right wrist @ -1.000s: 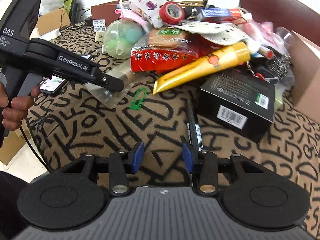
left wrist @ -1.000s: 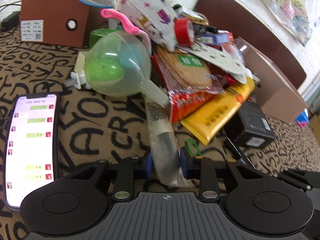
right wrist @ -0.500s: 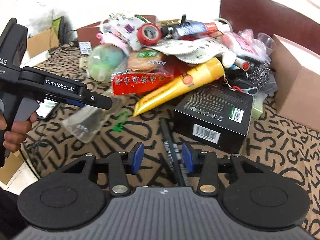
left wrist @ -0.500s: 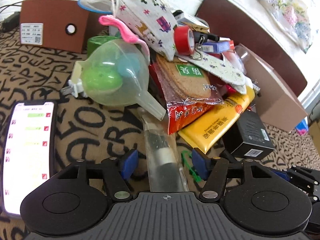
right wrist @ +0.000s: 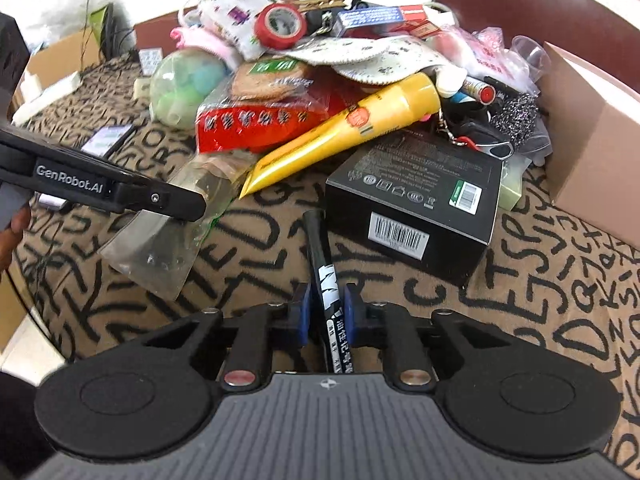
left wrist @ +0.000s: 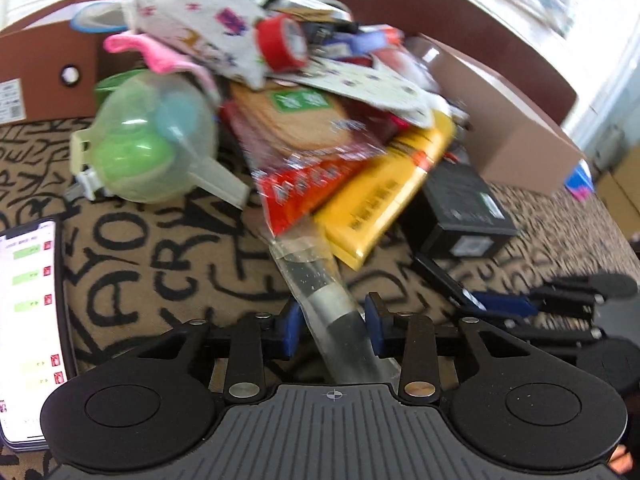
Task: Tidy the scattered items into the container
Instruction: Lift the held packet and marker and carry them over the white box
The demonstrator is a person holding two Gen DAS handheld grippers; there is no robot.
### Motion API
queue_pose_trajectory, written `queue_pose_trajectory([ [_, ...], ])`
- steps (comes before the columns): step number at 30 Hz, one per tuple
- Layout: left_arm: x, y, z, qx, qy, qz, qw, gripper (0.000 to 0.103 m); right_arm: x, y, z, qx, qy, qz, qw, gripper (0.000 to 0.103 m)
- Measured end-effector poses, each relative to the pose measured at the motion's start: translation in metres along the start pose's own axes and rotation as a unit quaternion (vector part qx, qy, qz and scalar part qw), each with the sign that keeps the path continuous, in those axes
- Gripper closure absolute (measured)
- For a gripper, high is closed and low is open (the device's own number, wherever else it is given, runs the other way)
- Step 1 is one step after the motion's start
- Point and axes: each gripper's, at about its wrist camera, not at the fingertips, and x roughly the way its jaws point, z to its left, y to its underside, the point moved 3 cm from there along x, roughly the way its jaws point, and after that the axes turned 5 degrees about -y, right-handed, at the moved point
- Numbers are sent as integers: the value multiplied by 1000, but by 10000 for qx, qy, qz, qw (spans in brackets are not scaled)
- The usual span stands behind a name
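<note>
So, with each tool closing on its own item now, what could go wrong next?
1. The left tool is closing on a clear bag whose far end lies under the red snack pack; pulling may drag the pile.
2. The right tool is closing on a thin black pen; it may twist or slip.

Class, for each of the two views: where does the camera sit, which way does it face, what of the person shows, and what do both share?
Left wrist: on the left hand-held gripper, facing down at a clear packet; its jaws are closing around it.
Right wrist: on the right hand-held gripper, jaws closing around a black marker; a hand shows at left.
Shared: yellow tube, black box.
</note>
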Motion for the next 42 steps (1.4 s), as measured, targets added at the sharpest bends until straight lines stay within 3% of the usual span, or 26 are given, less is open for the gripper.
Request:
queue_pose_trajectory([
  [2, -1, 1, -1, 13, -10, 14, 10000, 69, -3, 2, 2, -84, -25, 85, 9999, 85],
  [3, 0, 1, 0, -71, -14, 6, 10000, 55, -3, 2, 3, -108, -34, 104, 9999, 85],
  [5, 4, -2, 4, -343, -128, -65, 9993, 43, -2, 2, 3, -97, -35, 123, 9999, 85],
  [8, 10, -6, 6, -533, -231, -102, 9983, 41, 0, 0, 2, -17, -31, 115, 9999, 85],
  [10, 13, -8, 5, -528, -263, -122, 9982, 41, 1, 0, 3, -51, -22, 117, 9999, 85],
  [11, 14, -9, 3, -458, -310, -104, 9984, 45, 1, 1, 3, -68, -20, 118, 9999, 85],
  [12, 13, -9, 1, -366, -387, -98, 9985, 56, 1, 1, 3, -84, -24, 119, 9999, 85],
  [14, 12, -10, 0, -272, -388, -55, 9989, 63, 1, 0, 4, -110, -28, 128, 9999, 85],
  [18, 9, -10, -5, -115, -446, -63, 9989, 63, 3, -2, 4, -142, -23, 139, 9998, 85],
  [23, -3, -9, -29, 725, -829, -423, 9930, 64, 4, -3, 5, -161, -26, 139, 9998, 85],
  [25, -8, -9, -36, 900, -713, -455, 9923, 74, 4, -3, 4, -148, -34, 135, 9998, 85],
  [29, -10, -11, -39, 811, -538, -450, 9942, 73, 4, -3, 4, -141, -37, 132, 9998, 85],
  [30, -8, -12, -37, 716, -505, -426, 9952, 56, 4, -3, 3, -136, -39, 131, 9998, 85],
  [32, -2, -12, -34, 492, -451, -303, 9973, 52, 4, -3, 3, -131, -39, 126, 9998, 85],
  [34, 7, -11, -30, 279, -418, -73, 9987, 57, 4, -3, 4, -119, -41, 129, 9998, 85],
  [35, 10, -10, -26, 153, -413, 21, 9990, 69, 3, -2, 3, -115, -44, 134, 9998, 85],
  [38, 7, -7, -21, 45, -218, 136, 9997, 71, 1, -1, 2, -99, -68, 158, 9998, 85],
  [42, 0, -5, -15, 153, -287, 140, 9994, 71, 0, -1, 0, -32, -125, 181, 9998, 85],
])
